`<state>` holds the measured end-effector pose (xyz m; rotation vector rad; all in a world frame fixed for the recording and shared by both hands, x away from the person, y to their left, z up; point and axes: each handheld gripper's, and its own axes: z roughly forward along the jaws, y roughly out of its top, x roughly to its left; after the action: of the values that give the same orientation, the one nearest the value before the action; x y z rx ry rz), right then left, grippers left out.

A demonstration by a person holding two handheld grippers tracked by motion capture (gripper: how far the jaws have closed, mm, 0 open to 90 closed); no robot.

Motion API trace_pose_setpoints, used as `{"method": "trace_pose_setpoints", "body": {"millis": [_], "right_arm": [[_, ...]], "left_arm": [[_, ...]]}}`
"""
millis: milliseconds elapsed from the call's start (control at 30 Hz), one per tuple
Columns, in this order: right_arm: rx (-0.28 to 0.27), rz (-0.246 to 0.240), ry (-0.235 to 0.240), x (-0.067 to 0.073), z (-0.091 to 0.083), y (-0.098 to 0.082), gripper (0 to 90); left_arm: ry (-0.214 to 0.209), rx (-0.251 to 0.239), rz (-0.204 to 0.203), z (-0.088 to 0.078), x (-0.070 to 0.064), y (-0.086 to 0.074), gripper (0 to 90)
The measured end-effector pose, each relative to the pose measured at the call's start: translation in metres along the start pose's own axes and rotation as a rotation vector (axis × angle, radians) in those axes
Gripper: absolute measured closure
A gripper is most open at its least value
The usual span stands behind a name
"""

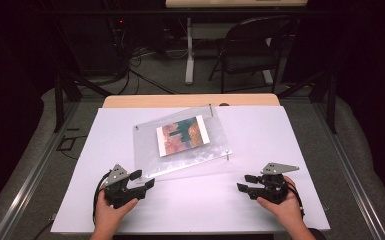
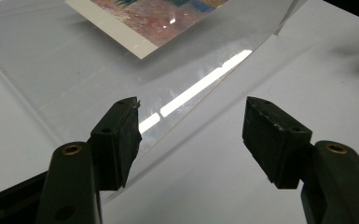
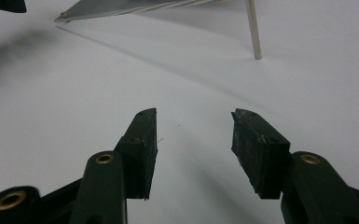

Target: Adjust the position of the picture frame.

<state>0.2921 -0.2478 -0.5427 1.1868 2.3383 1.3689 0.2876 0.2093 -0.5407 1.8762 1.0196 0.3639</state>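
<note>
A clear acrylic frame lies tilted on the white table cover, propped on thin metal legs, with a colourful picture inside it. My left gripper sits at the frame's near left corner, open, with nothing between its jaws. In the left gripper view the frame's near edge runs just past the left gripper and its left fingertip. My right gripper rests on the sheet to the right of the frame, open and empty, pointing left. The right gripper faces bare white sheet.
The white sheet covers the tabletop, with a wooden edge at the back. A folding chair and a table leg stand on the floor beyond. Metal rails run along both sides.
</note>
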Motion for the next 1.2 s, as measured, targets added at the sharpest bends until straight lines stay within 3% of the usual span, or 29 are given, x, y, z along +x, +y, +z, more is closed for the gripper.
{"method": "trace_pose_setpoints", "body": {"millis": [267,533,700,867,933,1067,1200], "right_arm": [[0.000,0.003,-0.008,0.000,-0.001,-0.001,49.8],[-0.005,0.009,-0.007,-0.001,0.000,0.006,48.6],[-0.007,-0.037,-0.018,0.001,-0.002,0.019,53.2],[0.010,-0.084,-0.041,-0.005,0.005,0.036,54.7],[0.015,-0.092,-0.040,-0.008,0.009,0.042,55.4],[0.011,-0.092,-0.021,-0.016,0.019,0.053,62.1],[0.012,-0.098,-0.017,-0.022,0.029,0.058,62.9]], "left_arm": [[-0.010,0.011,-0.006,-0.001,0.000,0.001,40.0],[-0.023,0.012,-0.039,0.001,0.000,0.002,40.2],[-0.045,0.002,-0.047,0.000,-0.002,0.012,43.7],[-0.072,0.019,-0.011,0.002,-0.007,0.026,51.1],[-0.064,0.021,-0.001,0.004,-0.009,0.030,51.3],[-0.057,0.016,0.011,0.009,-0.012,0.035,51.7],[-0.062,0.018,0.014,0.014,-0.012,0.035,53.4]]}}
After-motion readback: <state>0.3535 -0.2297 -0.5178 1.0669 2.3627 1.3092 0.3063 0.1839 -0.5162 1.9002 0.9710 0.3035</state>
